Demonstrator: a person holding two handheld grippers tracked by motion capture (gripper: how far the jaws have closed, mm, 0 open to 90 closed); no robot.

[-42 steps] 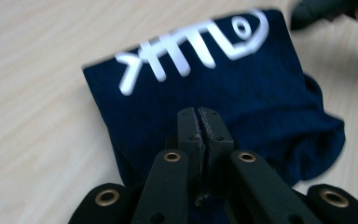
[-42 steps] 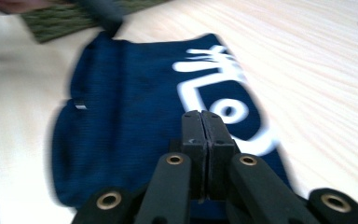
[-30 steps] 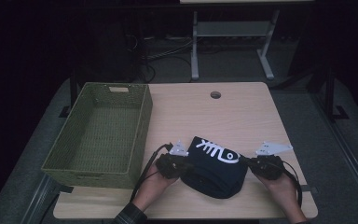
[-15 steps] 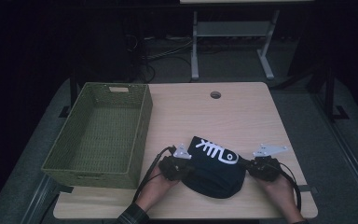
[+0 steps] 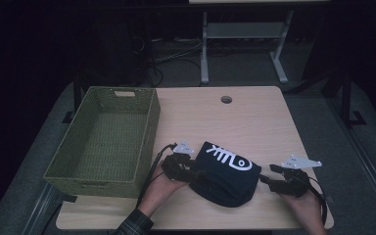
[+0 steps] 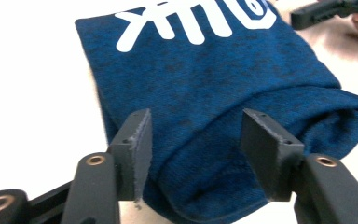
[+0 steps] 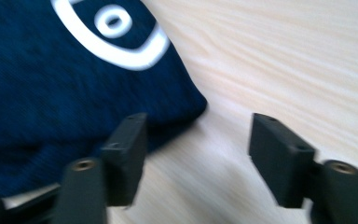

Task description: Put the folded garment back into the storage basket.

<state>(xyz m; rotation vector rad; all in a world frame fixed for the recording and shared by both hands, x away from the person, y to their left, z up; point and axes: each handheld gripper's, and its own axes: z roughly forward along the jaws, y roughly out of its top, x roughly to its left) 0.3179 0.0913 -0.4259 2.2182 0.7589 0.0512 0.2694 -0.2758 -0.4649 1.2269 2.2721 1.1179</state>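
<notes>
1. Folded navy shirt [image 5: 226,175] with white fish-bone print, lying on the wooden surface [image 5: 254,122] just right of the green woven basket [image 5: 103,142].
2. Left gripper [image 6: 193,154] at the shirt's left edge, fingers [image 6: 135,144] just opened and apart, cloth bulging between them but unpinched.
3. Right gripper [image 7: 196,158] just off the shirt's right edge, fingers just opened, bare wood between them.

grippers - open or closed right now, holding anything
Left gripper: open, jaws just opened, folded navy T-shirt between them but unpinched.
Right gripper: open, jaws just opened, holding nothing, beside the shirt's edge.
</notes>
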